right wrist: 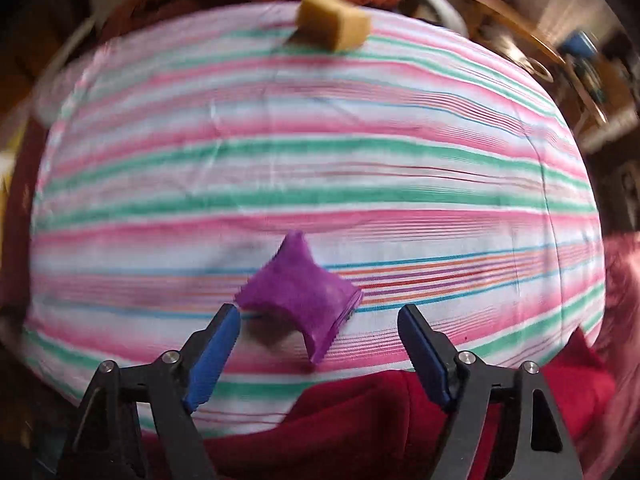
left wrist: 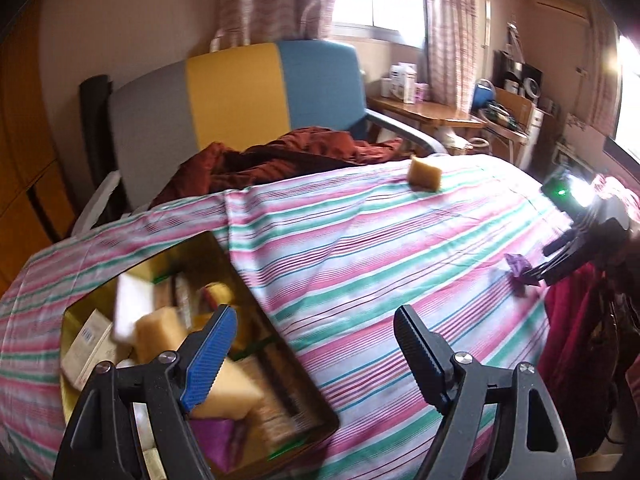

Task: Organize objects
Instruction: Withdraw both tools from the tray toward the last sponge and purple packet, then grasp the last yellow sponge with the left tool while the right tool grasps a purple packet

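Landmark: the gold tin (left wrist: pixel 76 316) at the left end of the striped bed cover (left wrist: pixel 360 248). Reading rightward from it.

My left gripper (left wrist: pixel 314 354) hovers over the tin's right edge, angled down and forward, fingers (left wrist: pixel 208 356) spread with nothing between them. The tin already holds sponges, small boxes and a purple pouch, so I'd judge the sorting is well along.

Well right of the tin, near the bed's front edge, lies the purple sachet (right wrist: pixel 300 296). My right gripper (right wrist: pixel 320 328) points almost straight down at it, fingers apart; the left finger is just beside the sachet's left corner, the right one well clear, so no grip yet.

Far from the tin, at the back edge of the cover, sits a yellow sponge (left wrist: pixel 425 175).

Step in hand: picking up the sachet. Next move calls for lowering a bit, centring on it, then clamping and carrying it to the tin. It is soft, so it may fold.
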The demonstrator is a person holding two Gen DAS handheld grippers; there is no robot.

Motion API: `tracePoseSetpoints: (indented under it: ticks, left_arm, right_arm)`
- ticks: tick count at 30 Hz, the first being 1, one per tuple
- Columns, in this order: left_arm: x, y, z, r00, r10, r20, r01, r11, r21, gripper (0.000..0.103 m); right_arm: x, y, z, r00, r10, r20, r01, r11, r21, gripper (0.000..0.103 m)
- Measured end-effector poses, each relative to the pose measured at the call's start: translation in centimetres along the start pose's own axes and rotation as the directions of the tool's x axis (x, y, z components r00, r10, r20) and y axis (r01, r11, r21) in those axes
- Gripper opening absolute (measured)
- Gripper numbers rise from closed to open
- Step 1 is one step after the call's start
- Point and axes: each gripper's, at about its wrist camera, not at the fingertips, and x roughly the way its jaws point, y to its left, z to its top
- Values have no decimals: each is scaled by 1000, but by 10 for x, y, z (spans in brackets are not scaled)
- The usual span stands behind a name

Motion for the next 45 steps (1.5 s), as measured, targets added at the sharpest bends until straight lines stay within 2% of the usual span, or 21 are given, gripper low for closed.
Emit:
tracePoseSetpoints:
  ticks: [5,8,9,10,14,17,20,22,26,30,31,36,41,45]
  left_arm:
    - [17,-22,14,999,-37,-27,38,999,38,82]
    - [31,-37,28,998,-45,-44,48,997,60,82]
    - [35,-41,32,997,-53,-47,56,997,62,82]
    - [41,-46,38,996,-72,-53,75,995,65,82]
    - [72,-63,61,989,-116,-95,122,991,63,80]
    - [101,-76,80,984,-127,-124,137,988,70,80]
    - [131,-87,101,971,-177,-162,185,982,41,80]
    - [150,-98,116,972,-174,-156,185,981,57,81]
    - [189,-127,150,971,-192,-143,208,972,105,87]
    - [227,-151,178,966,-214,-146,234,962,141,103]
    - [239,-158,184,967,-207,-150,230,960,160,103]
    - [294,-183,201,964,-171,-204,218,947,235,103]
    - [334,-204,210,953,-187,-237,246,937,250,103]
    - [360,-214,216,950,-182,-253,244,938,245,103]
  right_arm:
    - [11,11,5,997,-56,-52,47,984,-171,77]
    - [21,10,11,996,-57,-75,40,977,-210,58]
    - [24,9,12,995,-52,-81,33,975,-219,46]
    - [26,7,13,995,-43,-87,23,976,-217,40]
    - [18,-3,10,997,45,-56,-55,980,-191,38]
    - [10,-7,6,997,68,-25,-71,981,-180,38]
    - [4,-12,2,996,88,6,-86,984,-156,38]
    - [-1,-18,0,993,114,25,-110,985,-134,38]
    - [-9,-26,-4,982,179,54,-172,979,-112,38]
    - [-16,-34,-9,967,241,80,-233,968,-96,38]
    - [-18,-37,-10,962,258,86,-250,964,-93,38]
    - [-22,-42,-10,944,313,108,-304,948,-90,38]
    - [-23,-35,-3,932,343,118,-334,938,-89,38]
    - [-22,-41,-3,925,357,131,-352,934,-62,38]
